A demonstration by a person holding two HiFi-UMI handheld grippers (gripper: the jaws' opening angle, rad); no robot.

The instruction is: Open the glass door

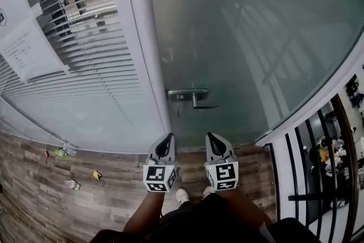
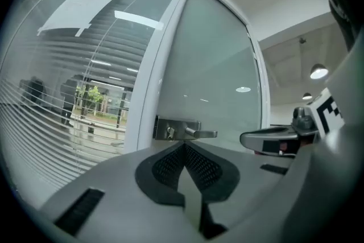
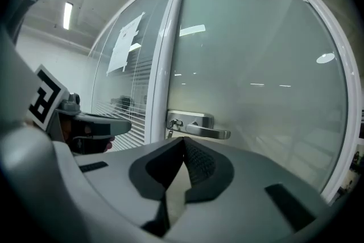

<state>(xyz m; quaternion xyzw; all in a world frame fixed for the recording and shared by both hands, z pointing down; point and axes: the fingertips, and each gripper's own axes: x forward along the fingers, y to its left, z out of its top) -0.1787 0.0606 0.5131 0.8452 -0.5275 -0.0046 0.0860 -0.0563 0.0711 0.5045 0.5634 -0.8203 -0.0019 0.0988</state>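
The frosted glass door (image 1: 250,37) fills the middle and right of the head view and stands closed. Its metal lever handle (image 1: 196,98) sits near the door's left edge, its lever pointing right. Both grippers are held side by side short of the door, below the handle, touching nothing. My left gripper (image 1: 169,136) is shut and empty; in its own view the pads (image 2: 185,145) meet just under the handle (image 2: 190,132). My right gripper (image 1: 210,135) is also shut and empty, its tips (image 3: 183,139) aimed at the handle (image 3: 202,131).
A white frame post (image 1: 139,48) separates the door from a glass panel with blinds (image 1: 85,60) and a taped paper notice (image 1: 25,51). Small litter (image 1: 73,184) lies on the wood floor. A black railing (image 1: 318,168) stands at right. My shoes (image 1: 183,196) are below the grippers.
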